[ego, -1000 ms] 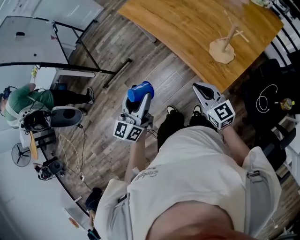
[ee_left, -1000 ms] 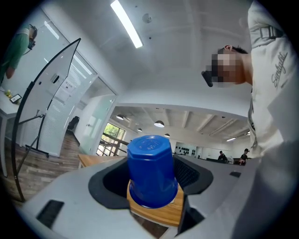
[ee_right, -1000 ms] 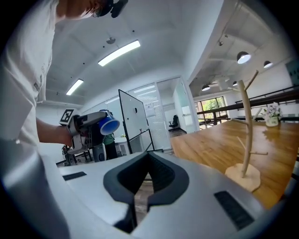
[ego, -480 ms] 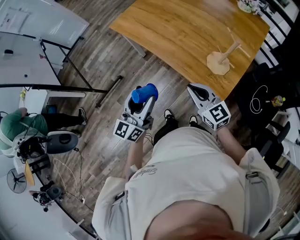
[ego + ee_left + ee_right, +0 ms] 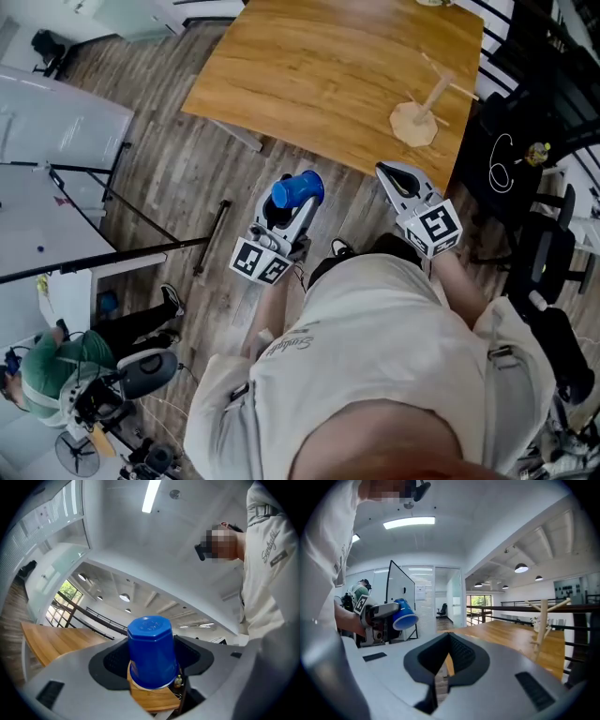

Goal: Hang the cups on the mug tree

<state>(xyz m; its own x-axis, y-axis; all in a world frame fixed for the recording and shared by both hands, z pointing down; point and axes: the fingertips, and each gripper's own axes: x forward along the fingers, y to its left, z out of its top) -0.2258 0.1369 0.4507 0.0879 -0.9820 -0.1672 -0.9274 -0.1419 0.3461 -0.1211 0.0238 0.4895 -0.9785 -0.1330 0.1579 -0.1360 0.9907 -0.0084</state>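
Observation:
A blue cup [image 5: 298, 188] sits between the jaws of my left gripper [image 5: 286, 208], which is shut on it, in front of the table's near edge. In the left gripper view the blue cup [image 5: 152, 651] stands bottom up. From the right gripper view the same cup [image 5: 404, 613] shows at the left. My right gripper [image 5: 392, 178] is shut with nothing in it, close to the table's near edge. The wooden mug tree [image 5: 419, 111] stands bare near the table's right end, beyond the right gripper. The mug tree [image 5: 542, 620] shows at the right.
The wooden table [image 5: 319, 75] fills the top of the head view. A whiteboard on a black stand [image 5: 66, 178] is at the left. A person in green [image 5: 56, 384] sits at the lower left. Black chairs [image 5: 539, 262] stand at the right.
The table and mug tree have shifted left and closer in the head view. Both grippers stay in front of me, nearer the table's edge. The blue cup remains held.

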